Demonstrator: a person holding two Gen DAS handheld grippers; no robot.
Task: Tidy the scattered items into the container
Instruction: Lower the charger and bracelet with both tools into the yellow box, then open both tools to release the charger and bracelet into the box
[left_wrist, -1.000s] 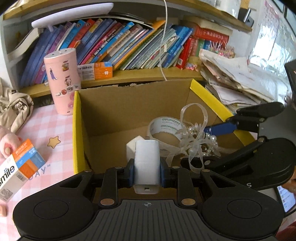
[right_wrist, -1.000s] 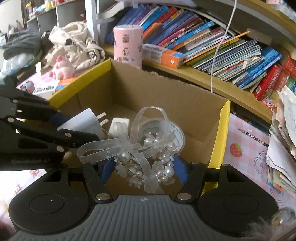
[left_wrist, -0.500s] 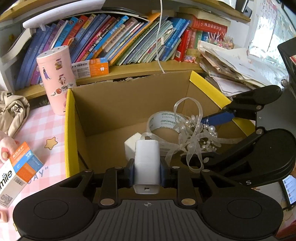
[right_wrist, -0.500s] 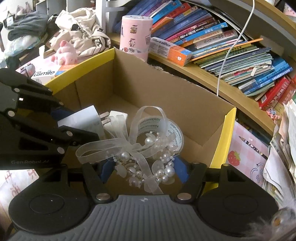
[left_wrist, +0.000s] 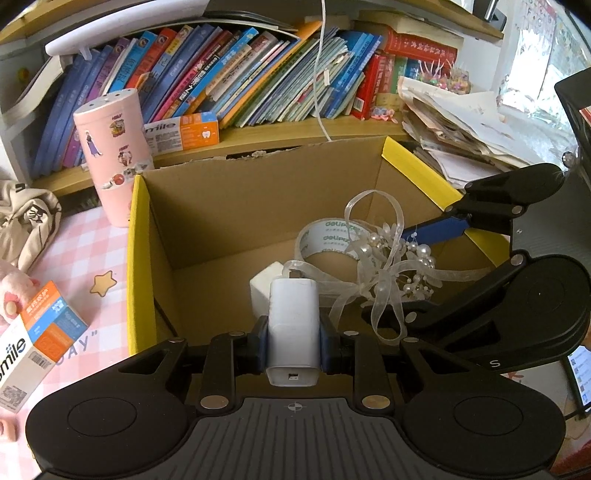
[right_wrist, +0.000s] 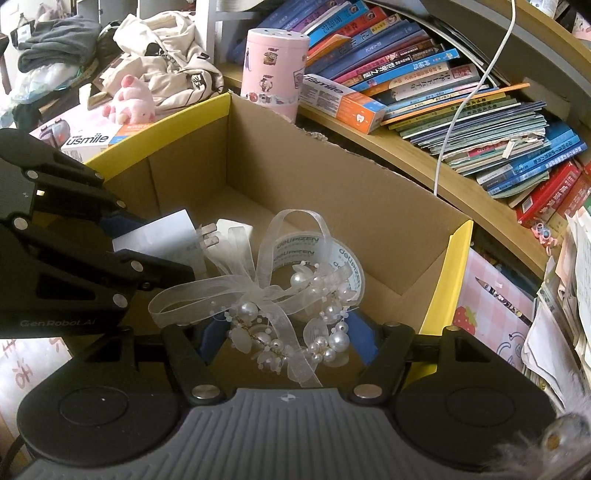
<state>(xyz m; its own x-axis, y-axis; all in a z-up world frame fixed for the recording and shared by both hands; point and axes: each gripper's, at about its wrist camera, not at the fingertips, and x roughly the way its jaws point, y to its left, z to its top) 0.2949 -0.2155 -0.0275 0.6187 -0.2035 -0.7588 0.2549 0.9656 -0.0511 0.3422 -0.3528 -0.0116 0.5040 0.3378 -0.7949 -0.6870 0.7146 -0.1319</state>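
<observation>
An open cardboard box (left_wrist: 221, 206) with yellow-taped rims lies below both grippers. On its floor are a tape roll (left_wrist: 325, 236) and a white cube (left_wrist: 267, 284). My left gripper (left_wrist: 293, 334) is shut on a white charger plug (left_wrist: 293, 314), held over the box's near side. From the right wrist the plug (right_wrist: 162, 236) shows its prongs pointing into the box. My right gripper (right_wrist: 286, 332) is shut on a pearl and ribbon ornament (right_wrist: 288, 317), which hangs between its blue pads above the tape roll (right_wrist: 347, 258). From the left wrist the ornament (left_wrist: 391, 258) appears right of the plug.
A pink stickered canister (left_wrist: 110, 155) stands at the box's far left corner. A usmile carton (left_wrist: 37, 339) lies on the pink checked tabletop to the left. Behind is a bookshelf with a toothpaste box (left_wrist: 181, 131) and a hanging white cable (left_wrist: 319, 74). Loose papers (left_wrist: 461, 140) pile at right.
Both grippers keep their holds over the box. The right gripper has rolled slightly, so its view of the box has tilted; nothing was let go.
</observation>
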